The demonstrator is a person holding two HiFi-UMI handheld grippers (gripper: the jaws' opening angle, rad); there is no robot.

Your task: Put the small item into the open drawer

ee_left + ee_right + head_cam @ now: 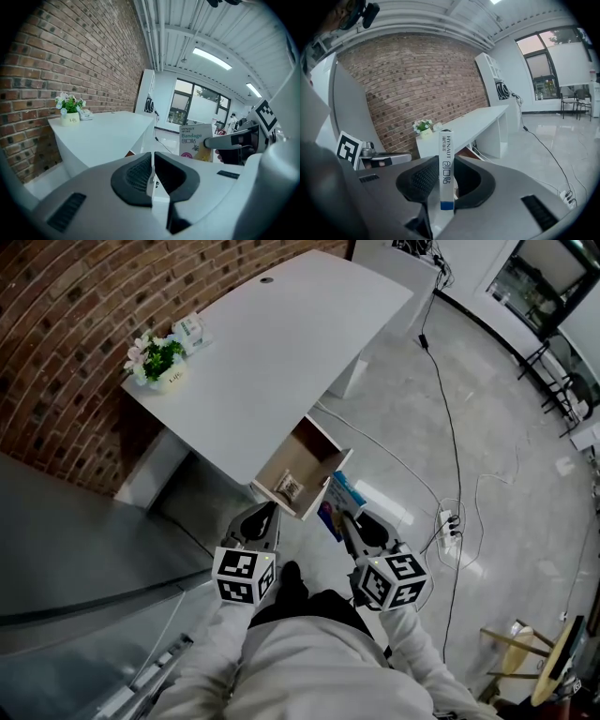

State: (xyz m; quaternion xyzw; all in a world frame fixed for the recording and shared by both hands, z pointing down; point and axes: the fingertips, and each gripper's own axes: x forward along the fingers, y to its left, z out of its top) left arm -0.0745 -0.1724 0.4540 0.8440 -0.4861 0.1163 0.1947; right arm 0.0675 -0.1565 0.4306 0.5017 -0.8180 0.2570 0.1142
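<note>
Right gripper (pixel 349 515) pinches the flat white-and-blue cardboard bandage box (pixel 446 168) by its thin faces, and the box stands tall out of the pads. Left gripper (pixel 153 171) has its jaws pressed together on nothing. In the head view the box hangs just beside the front corner of the open wood-lined drawer (pixel 311 454) under the long white desk (pixel 281 343), not yet over it. Risks: with so narrow a grip the box could pivot or slip. The drawer looks tight, so a box edge could catch the front panel or side wall and drop to the floor. It could also land on the small packet (pixel 288 487) already inside. Count: two grippers, one bandage box, one open drawer, one packet in it, one flower pot (pixel 157 360), one small carton (pixel 190 329) on the desk.
</note>
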